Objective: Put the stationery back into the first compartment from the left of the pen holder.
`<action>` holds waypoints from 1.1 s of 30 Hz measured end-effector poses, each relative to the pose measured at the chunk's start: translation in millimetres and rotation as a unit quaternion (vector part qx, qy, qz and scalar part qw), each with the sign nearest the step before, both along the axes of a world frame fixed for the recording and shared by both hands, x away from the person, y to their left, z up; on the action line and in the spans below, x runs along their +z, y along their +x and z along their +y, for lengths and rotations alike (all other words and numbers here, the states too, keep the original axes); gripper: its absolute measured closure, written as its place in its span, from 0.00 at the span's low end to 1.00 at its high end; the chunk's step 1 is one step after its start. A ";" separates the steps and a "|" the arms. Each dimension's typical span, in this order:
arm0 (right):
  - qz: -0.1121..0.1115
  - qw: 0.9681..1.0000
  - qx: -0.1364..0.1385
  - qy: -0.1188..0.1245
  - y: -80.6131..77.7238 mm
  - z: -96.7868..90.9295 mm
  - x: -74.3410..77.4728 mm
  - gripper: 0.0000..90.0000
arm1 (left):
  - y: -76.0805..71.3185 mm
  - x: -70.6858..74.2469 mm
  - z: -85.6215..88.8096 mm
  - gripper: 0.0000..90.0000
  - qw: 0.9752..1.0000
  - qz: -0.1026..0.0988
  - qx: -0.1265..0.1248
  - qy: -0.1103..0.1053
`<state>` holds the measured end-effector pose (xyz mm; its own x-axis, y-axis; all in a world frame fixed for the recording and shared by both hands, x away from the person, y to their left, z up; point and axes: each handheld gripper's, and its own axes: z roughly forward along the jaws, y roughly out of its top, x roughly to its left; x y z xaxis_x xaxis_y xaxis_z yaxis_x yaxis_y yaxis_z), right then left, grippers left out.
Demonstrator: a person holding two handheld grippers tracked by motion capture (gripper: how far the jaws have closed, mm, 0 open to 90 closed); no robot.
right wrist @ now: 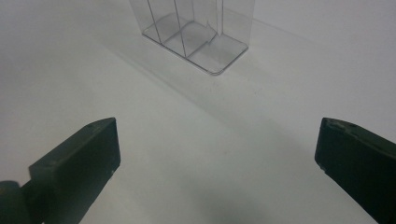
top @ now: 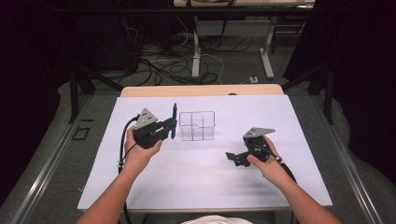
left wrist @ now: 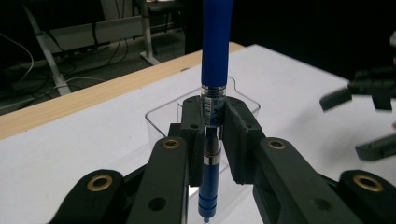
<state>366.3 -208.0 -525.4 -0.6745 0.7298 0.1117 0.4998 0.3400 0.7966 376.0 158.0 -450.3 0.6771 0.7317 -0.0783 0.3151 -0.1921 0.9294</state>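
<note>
The step in hand looks like carrying a pen to its holder: the left gripper (top: 164,127) is clamped on a blue plastic pen with a soft blue grip sleeve (left wrist: 212,93), held upright, and the clear plastic divided organiser box (top: 197,125) sits just beyond its jaws on the white table surface (top: 196,182). In the left gripper view the two jaws are drawn in close, their pads pressing the pen's clear banded middle from either side; the grip sleeve rises above the jaws and the ridged end pokes out below them.

The next move calls for bringing the pen over one compartment of the box, keeping it vertical, lowering the lower end inside, and only then easing the jaws apart. Which compartment lies straight ahead is hard to judge, since the clear walls blur behind the pen.

The right gripper (top: 237,157) has its jaws spread as wide as they go, with nothing between them but bare table; the box stands ahead of them, well apart.
</note>
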 end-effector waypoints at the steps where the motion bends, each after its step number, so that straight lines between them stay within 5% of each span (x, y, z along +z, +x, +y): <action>1: 0.003 1.000 -0.001 -0.003 0.2 -1.2 -0.2 0.00 | 2.3 0.7 1.5 0.88 1.000 0.004 0.003 -0.012; 5: 0.000 1.000 -0.015 0.002 1.7 -2.7 -2.7 0.00 | 10.8 3.3 3.9 0.88 0.998 0.017 0.014 -0.055; 11: -0.006 1.000 -0.029 -0.004 2.9 -7.3 -1.4 0.00 | 21.9 7.1 -0.6 0.88 0.997 0.017 0.027 -0.076; 33: -0.001 0.999 -0.035 -0.007 3.3 -9.0 -2.3 0.00 | 53.3 -7.7 -24.6 0.88 0.995 0.014 0.059 -0.079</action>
